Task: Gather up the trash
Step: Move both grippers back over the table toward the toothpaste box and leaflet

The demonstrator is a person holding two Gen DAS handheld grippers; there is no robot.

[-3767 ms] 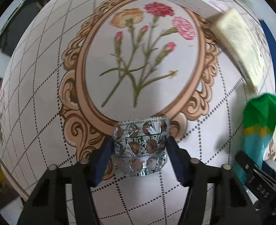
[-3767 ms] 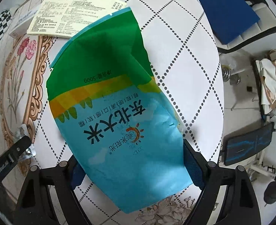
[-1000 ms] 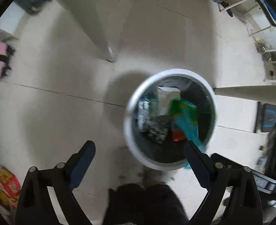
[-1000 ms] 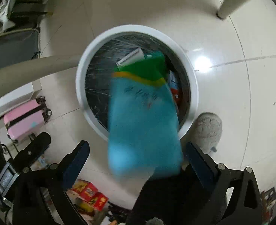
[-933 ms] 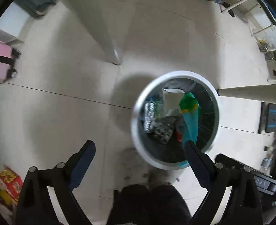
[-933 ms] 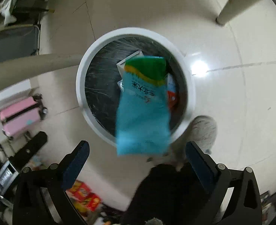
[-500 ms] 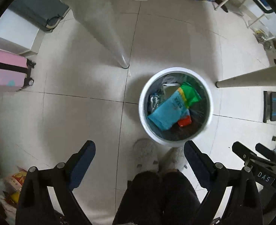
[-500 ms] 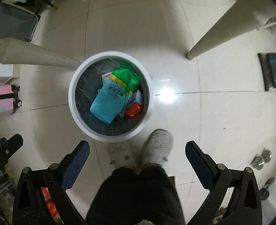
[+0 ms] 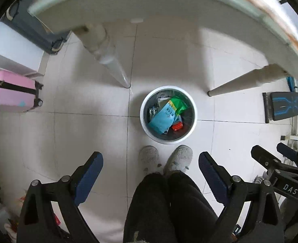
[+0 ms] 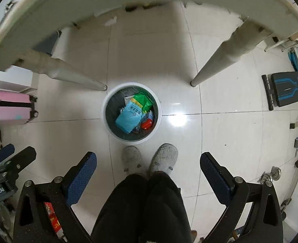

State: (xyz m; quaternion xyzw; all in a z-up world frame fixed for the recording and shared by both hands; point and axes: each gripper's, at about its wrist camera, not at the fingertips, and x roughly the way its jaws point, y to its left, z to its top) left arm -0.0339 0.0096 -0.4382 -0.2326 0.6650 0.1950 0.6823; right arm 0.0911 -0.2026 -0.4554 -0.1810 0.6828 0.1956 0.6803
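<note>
1. Both your grippers are now higher above the floor than half a second ago: the white trash bin (image 9: pixel 167 139) looks smaller in both views, and the underside of the table (image 9: pixel 169 6) has come into the top of the frames.
2. Nearest to you, your left gripper (image 9: pixel 150 170) has its jaws spread wide and holds nothing; between its blue pads (image 9: pixel 89 174) you see your own dark trousers (image 9: pixel 169 206).
3. Your right gripper (image 10: pixel 148 169) is also spread wide and holds nothing. It appears at the lower right edge of the left wrist view, just beside the left one.
4. Just beyond the trousers, your two grey slippers (image 10: pixel 149 159) stand side by side on the tiled floor (image 10: pixel 219 133), near the closest wall of the bin.
5. Inside the bin, the blue and green bag (image 10: pixel 133 111) lies on top of the other trash, the green end toward the far wall. A red packet (image 10: pixel 147 124) lies just beside its blue end, at the right. At its left, something silvery shows in the left wrist view; I cannot tell what it is.
6. Behind the bin, two table legs (image 10: pixel 219 60) come down to the floor, one at each side.
7. Far to the left stands a pink suitcase (image 9: pixel 13 91); far to the right lies a black and blue bench (image 10: pixel 288 91).
</note>
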